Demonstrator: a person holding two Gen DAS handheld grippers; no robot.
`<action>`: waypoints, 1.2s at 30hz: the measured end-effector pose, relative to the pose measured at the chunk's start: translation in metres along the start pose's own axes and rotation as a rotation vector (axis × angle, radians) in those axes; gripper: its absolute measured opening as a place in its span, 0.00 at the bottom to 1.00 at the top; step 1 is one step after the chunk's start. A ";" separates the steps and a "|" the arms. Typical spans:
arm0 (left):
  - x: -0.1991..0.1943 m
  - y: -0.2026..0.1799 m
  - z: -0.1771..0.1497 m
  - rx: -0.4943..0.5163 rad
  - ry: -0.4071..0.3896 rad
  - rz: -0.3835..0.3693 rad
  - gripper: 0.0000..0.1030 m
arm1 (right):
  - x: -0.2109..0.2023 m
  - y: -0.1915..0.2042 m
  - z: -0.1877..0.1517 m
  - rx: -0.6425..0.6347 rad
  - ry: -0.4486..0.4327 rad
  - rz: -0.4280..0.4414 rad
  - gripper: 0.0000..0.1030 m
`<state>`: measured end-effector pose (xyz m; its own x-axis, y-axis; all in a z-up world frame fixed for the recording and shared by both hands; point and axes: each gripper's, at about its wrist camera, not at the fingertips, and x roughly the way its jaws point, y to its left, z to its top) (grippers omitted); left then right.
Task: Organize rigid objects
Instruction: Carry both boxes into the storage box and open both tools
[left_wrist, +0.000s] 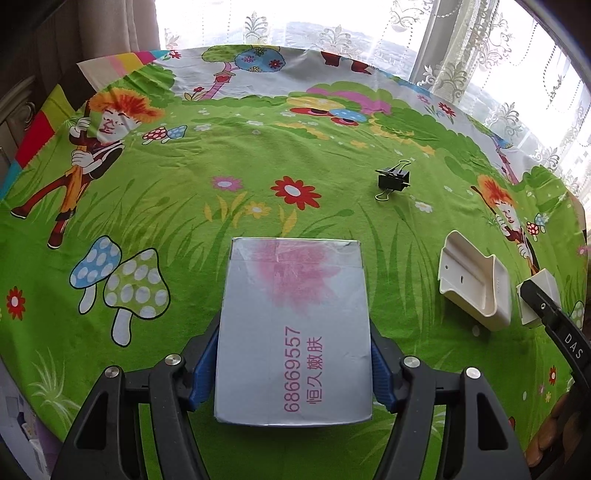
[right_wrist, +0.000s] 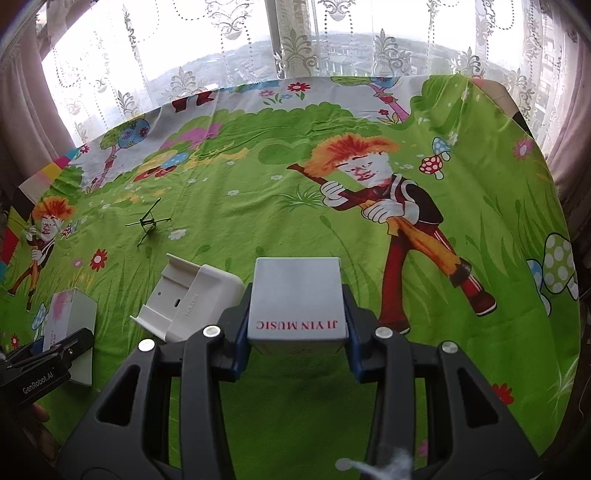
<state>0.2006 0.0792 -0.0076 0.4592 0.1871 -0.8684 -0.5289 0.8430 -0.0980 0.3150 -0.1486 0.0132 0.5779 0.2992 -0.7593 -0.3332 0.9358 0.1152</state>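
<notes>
My left gripper (left_wrist: 293, 373) is shut on a grey box with a pink smudge and pink print (left_wrist: 293, 328), held over the green cartoon tablecloth (left_wrist: 221, 155). My right gripper (right_wrist: 297, 334) is shut on a smaller grey box printed "JI YIN MUSIC" (right_wrist: 297, 299). A cream plastic holder (left_wrist: 474, 282) lies on the cloth to the right of the left gripper; in the right wrist view it (right_wrist: 192, 299) lies just left of the right gripper. A black binder clip (left_wrist: 393, 179) sits farther back; it also shows in the right wrist view (right_wrist: 146, 223).
The right gripper with its box (left_wrist: 539, 299) shows at the right edge of the left wrist view. The left gripper with its box (right_wrist: 70, 325) shows at the lower left of the right wrist view. Lace curtains (right_wrist: 295, 44) and a window stand behind the table.
</notes>
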 end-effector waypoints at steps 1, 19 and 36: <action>-0.002 0.002 -0.002 -0.002 0.000 0.000 0.66 | -0.002 0.002 -0.002 -0.003 0.001 0.003 0.44; -0.032 0.048 -0.037 -0.089 0.000 -0.041 0.66 | -0.046 0.059 -0.036 -0.133 -0.008 0.068 0.44; -0.079 0.114 -0.056 -0.194 -0.080 -0.046 0.66 | -0.083 0.133 -0.064 -0.255 0.009 0.184 0.44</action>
<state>0.0642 0.1327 0.0226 0.5373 0.1971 -0.8201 -0.6301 0.7401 -0.2350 0.1749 -0.0609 0.0504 0.4839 0.4567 -0.7465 -0.6082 0.7888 0.0884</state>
